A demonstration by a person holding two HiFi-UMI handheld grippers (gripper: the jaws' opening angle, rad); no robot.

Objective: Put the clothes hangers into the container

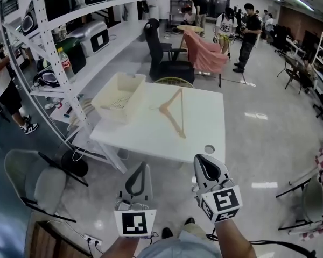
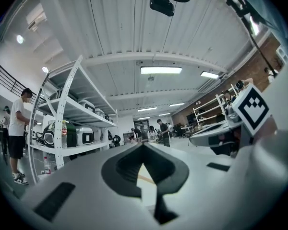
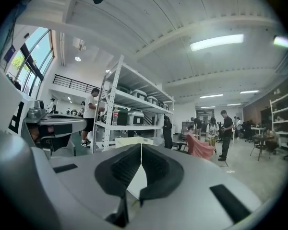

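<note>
Lab-like workshop hall: perforated metal shelving [image 1: 63, 63] with appliances [image 1: 94, 36], polished floor [image 1: 258, 90], ceiling strip lights [image 2: 161, 70], people [image 1: 252, 31] standing about.

The container [image 1: 120, 97] sits on the table [image 1: 210, 117], at its far left corner. The hanger [image 1: 174, 112] lies flat to the container's right, apart from it. A shelf rack [image 1: 70, 74] runs along the table's left side, and a chair [image 1: 162, 58] stands behind it. Before the near edge, the left gripper [image 1: 142, 165] hangs beside the right gripper [image 1: 202, 160].

White shelving [image 1: 110, 44] is running up the frame's left (cases [image 1: 91, 36] aboard); a glossy grey floor [image 1: 269, 144] is reflecting ceiling lights [image 2: 161, 70].
</note>
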